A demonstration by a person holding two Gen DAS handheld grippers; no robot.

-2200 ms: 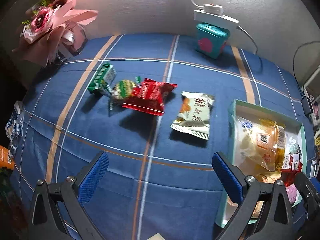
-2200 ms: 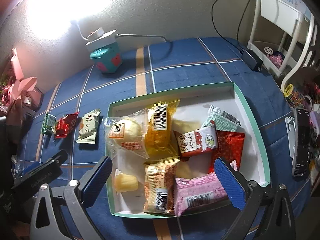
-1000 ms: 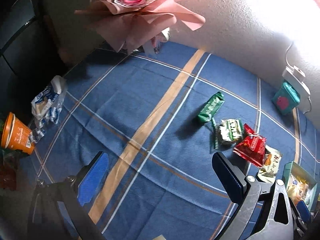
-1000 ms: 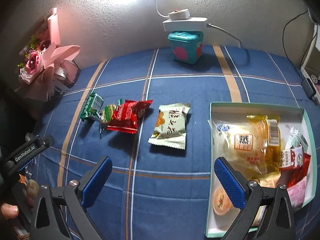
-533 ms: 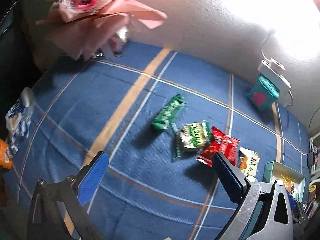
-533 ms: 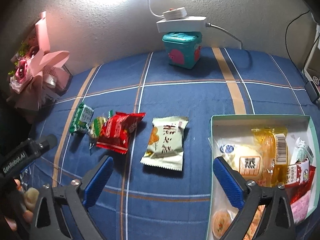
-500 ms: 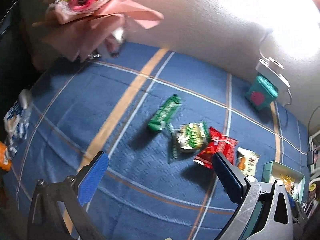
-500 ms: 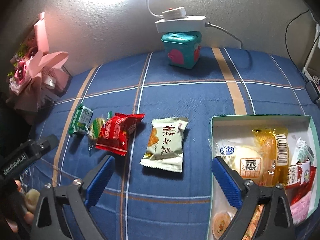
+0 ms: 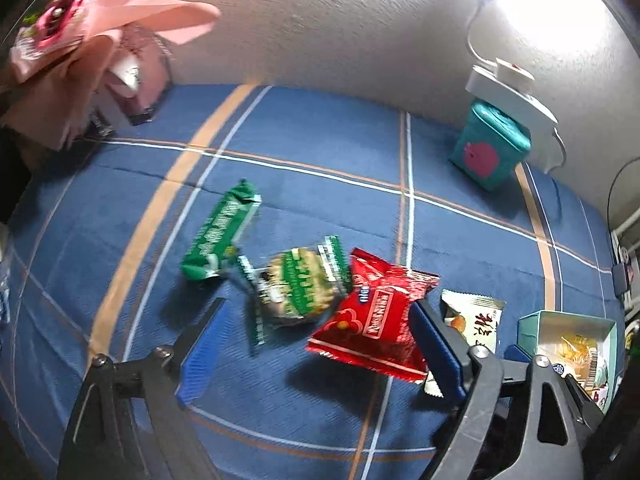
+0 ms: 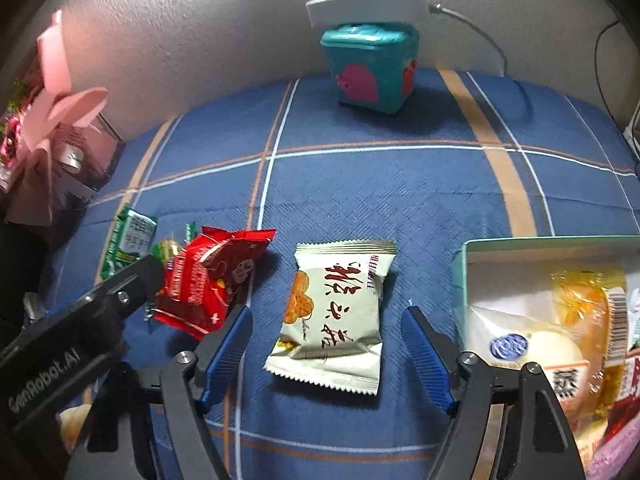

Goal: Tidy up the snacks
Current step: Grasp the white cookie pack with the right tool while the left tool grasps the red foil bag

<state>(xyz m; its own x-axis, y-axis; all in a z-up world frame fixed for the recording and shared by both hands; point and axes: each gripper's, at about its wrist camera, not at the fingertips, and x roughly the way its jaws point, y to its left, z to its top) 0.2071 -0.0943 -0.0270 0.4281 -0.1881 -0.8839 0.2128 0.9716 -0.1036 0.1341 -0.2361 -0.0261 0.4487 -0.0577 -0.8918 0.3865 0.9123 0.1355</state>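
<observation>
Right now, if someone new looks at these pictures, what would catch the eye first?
Probably the red snack packet on the blue checked cloth, between the left gripper fingers as its jaws close. Next, the pale packet between the closing right gripper, beside the box of snacks.

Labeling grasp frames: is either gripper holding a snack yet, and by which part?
Nothing held. Right gripper is closing around the cream packet, left gripper around the red packet; no pad touches yet.
</observation>
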